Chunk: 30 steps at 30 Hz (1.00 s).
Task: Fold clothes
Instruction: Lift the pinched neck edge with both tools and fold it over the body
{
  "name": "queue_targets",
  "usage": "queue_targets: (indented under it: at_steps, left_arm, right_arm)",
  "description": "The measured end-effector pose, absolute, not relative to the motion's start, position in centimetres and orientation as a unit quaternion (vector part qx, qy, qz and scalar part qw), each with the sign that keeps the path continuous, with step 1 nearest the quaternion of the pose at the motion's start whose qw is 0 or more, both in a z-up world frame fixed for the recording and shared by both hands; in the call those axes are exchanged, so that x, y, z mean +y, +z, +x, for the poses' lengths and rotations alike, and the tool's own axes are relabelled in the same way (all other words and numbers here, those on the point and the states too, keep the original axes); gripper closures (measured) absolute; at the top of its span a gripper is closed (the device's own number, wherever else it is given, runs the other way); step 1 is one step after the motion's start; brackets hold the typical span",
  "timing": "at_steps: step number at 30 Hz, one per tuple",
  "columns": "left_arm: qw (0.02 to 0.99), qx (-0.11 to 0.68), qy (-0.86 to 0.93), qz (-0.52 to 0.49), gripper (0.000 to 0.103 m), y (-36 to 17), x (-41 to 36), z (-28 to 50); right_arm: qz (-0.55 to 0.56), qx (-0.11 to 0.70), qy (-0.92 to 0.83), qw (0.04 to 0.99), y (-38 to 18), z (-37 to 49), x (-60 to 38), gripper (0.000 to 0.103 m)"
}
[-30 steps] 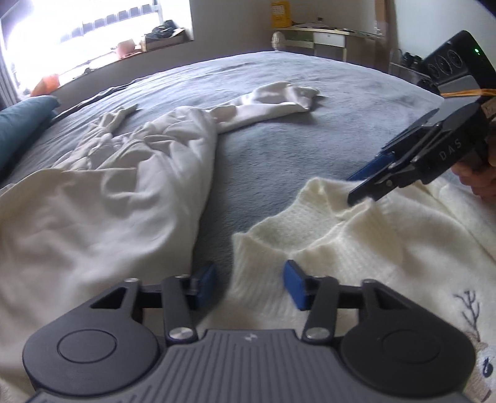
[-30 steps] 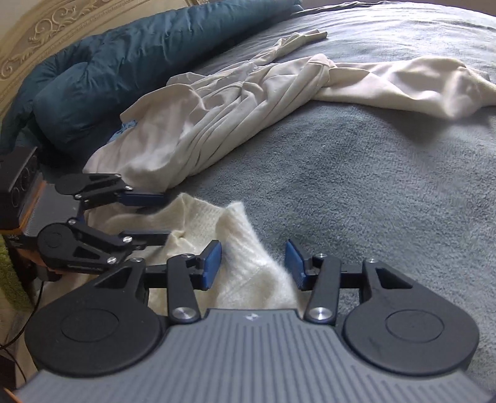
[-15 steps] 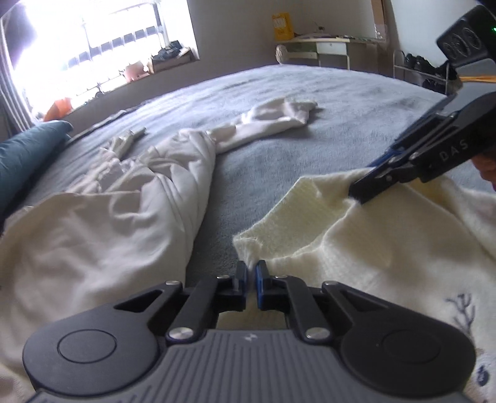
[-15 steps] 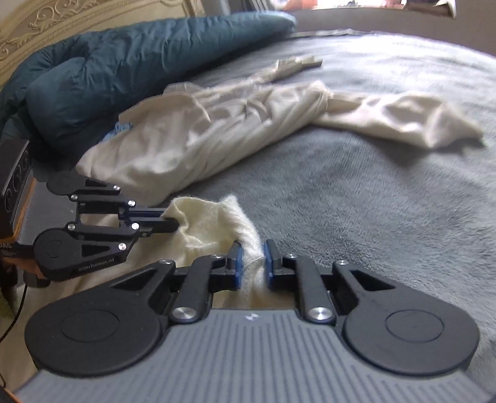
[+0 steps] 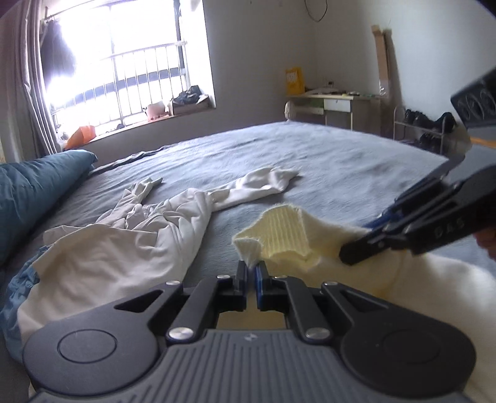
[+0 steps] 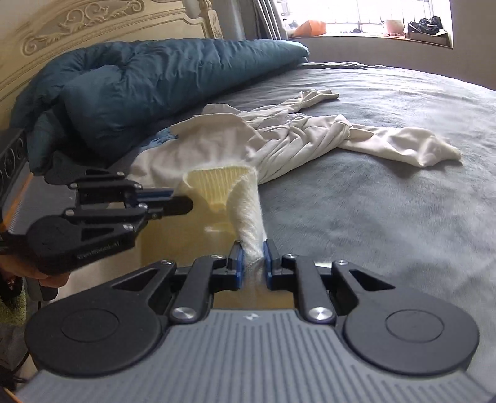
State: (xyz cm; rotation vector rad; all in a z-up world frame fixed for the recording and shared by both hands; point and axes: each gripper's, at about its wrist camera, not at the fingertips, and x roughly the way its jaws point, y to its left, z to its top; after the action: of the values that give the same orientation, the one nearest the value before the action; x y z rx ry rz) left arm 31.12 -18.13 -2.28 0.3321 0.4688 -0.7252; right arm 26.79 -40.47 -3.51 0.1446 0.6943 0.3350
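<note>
A cream knit sweater point(image 5: 288, 229) is held up off the grey bed by both grippers. My left gripper point(image 5: 250, 272) is shut on one corner of its ribbed edge. My right gripper point(image 6: 253, 259) is shut on the other part of that edge; the sweater point(image 6: 223, 186) stretches between them. The right gripper shows at the right of the left wrist view point(image 5: 356, 254). The left gripper shows at the left of the right wrist view point(image 6: 183, 203). The sweater's lower part hangs out of sight below.
A crumpled white garment point(image 5: 130, 241) lies on the grey bed point(image 5: 341, 161), also seen in the right wrist view point(image 6: 294, 136). A teal duvet point(image 6: 139, 83) lies by the headboard point(image 6: 77, 28). A desk point(image 5: 334, 102) and shoe rack point(image 5: 424, 127) stand beyond.
Both grippers went from open to shut on the sweater's edge. Both then rose, lifting the sweater off the bed.
</note>
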Motion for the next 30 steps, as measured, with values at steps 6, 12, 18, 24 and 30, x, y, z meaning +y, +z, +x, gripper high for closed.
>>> queue_targets:
  at_steps: [6,12,18,24,30]
  left_arm:
    - [0.895,0.211,-0.368,0.137,0.097,-0.4,-15.7,24.4]
    - [0.894,0.205,-0.381,0.114,0.097,-0.7,-13.1,17.6]
    - [0.896,0.203,-0.386,0.082,0.097,-1.4,-9.8,11.2]
    - [0.897,0.215,-0.382,0.055,0.097,-2.6,-7.3,6.1]
    - [0.897,0.213,-0.383,0.053,0.097,-3.9,-5.3,1.1]
  right_arm:
    - [0.084,0.326,0.166,0.927,-3.1,20.7,-39.5,0.092]
    - [0.096,0.313,0.169,0.93,-2.7,14.6,-38.5,0.092]
    - [0.102,0.302,0.169,0.933,-3.1,8.5,-37.7,0.092]
    - [0.106,0.296,0.177,0.933,-4.1,3.1,-36.6,0.092]
    - [0.093,0.297,0.191,0.931,-5.3,-1.6,-34.5,0.092]
